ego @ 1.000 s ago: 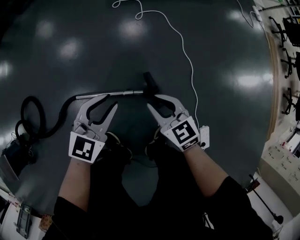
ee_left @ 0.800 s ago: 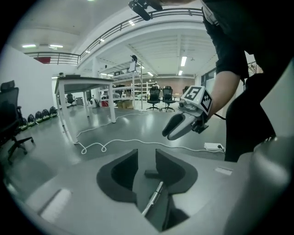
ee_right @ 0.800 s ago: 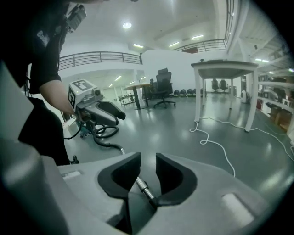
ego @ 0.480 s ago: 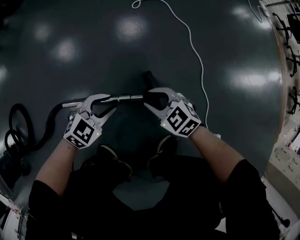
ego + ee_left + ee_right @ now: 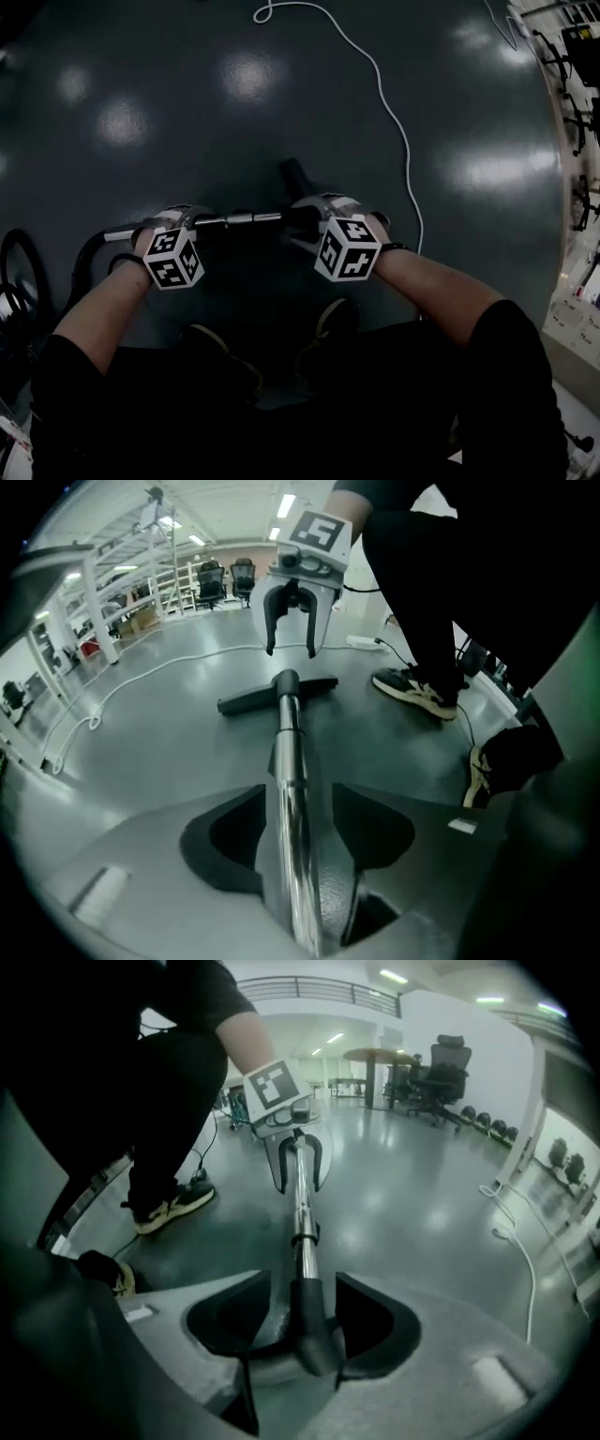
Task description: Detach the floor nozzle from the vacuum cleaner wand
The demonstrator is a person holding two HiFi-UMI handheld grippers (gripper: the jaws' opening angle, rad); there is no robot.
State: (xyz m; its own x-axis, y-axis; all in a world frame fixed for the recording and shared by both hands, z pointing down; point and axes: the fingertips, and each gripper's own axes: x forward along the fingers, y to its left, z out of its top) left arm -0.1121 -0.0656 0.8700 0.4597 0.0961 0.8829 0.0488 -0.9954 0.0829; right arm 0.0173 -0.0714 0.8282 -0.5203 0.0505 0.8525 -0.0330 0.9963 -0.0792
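Note:
The chrome wand [image 5: 239, 219] lies flat on the dark floor, its black floor nozzle [image 5: 294, 174] at the right end. My left gripper [image 5: 190, 218] points steeply down over the wand's left part. In the left gripper view the wand [image 5: 286, 761] runs between the left gripper's [image 5: 296, 803] jaws toward the nozzle [image 5: 253, 698]. My right gripper [image 5: 314, 212] straddles the black nozzle neck [image 5: 309, 1335], the wand [image 5: 301, 1204] running away from it. Both pairs of jaws have just been opening; gaps show beside the wand and the neck.
A black hose [image 5: 89, 253] curls off the wand's left end. A white cable [image 5: 394, 112] snakes across the floor behind the nozzle. The person's shoes [image 5: 333, 323] stand just behind the wand. Office chairs [image 5: 441, 1077] and shelving [image 5: 581, 56] line the room's edge.
Both grippers have dropped from above the floor down onto the wand and tipped steeply downward. Their jaws stand wider and now straddle the wand and the nozzle neck.

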